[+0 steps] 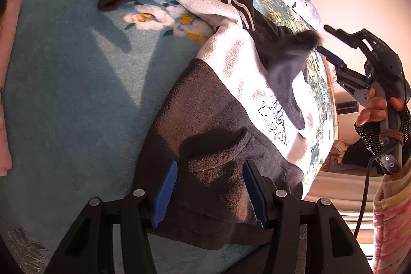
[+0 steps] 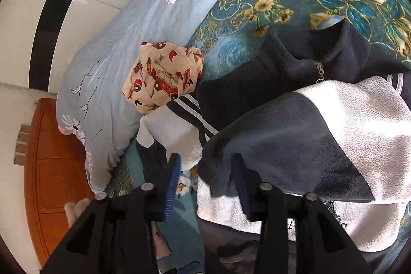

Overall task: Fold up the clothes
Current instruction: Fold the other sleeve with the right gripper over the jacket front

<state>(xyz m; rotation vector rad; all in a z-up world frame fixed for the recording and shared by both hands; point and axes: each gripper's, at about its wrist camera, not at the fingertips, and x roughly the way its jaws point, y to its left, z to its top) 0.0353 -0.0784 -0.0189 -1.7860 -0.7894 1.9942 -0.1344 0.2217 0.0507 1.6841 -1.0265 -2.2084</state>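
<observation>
1. Left gripper (image 1: 209, 193): jaws wide apart over the dark grey hem of the fleece jacket (image 1: 231, 63); nothing clamped.
2. Right gripper (image 2: 205, 182): jaws spread, blurred grey sleeve (image 2: 277, 145) edge between them; grip cannot be confirmed.
3. Jacket lies crumpled on the teal floral blanket (image 1: 64, 94); its embroidered lettering is illegible.
4. Car-print garment (image 2: 164, 76) sits beyond, partly hidden.

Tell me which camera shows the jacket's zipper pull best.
The right wrist view: the zipper pull hangs in plain sight at the dark collar of the jacket. The left wrist view shows the jacket's body and printed lettering, but no zipper pull.
</observation>
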